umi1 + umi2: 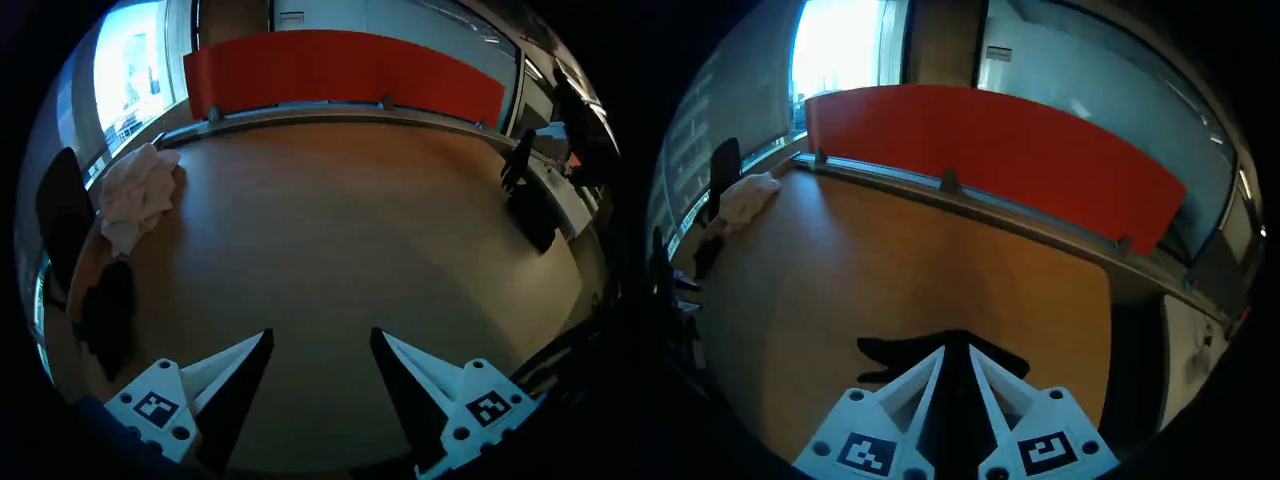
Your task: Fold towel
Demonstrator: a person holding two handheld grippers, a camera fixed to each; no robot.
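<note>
Reaching in from six o'clock in the left gripper view, the left claw (320,334) stands wide open, its two fingers well apart with bare wood between them and nothing held. The wooden bench (336,224) runs out ahead of it. The towel (136,192), pale and crumpled in a heap, lies at ten o'clock near the bench's far left edge, well apart from the claw. A dark lump (108,316) sits at eight o'clock on the same edge, between the claw and the towel. A black chair back (60,208) stands at nine o'clock beyond the edge. A red partition (344,72) closes off the far side at twelve o'clock, with a bright window (132,72) at eleven. Black objects (532,212), too dim to name, are at three o'clock.

In the right gripper view, the right claw (958,350) at six o'clock has its fingers drawn close, leaving only a dark slit. A black ragged shape (880,352) spreads on the wood under the tips; whether it is pinched cannot be told. The towel shows small at ten o'clock (744,200), far across the bench (880,264), beside the chair back (724,164). The partition crosses from eleven to two o'clock (1000,152).
</note>
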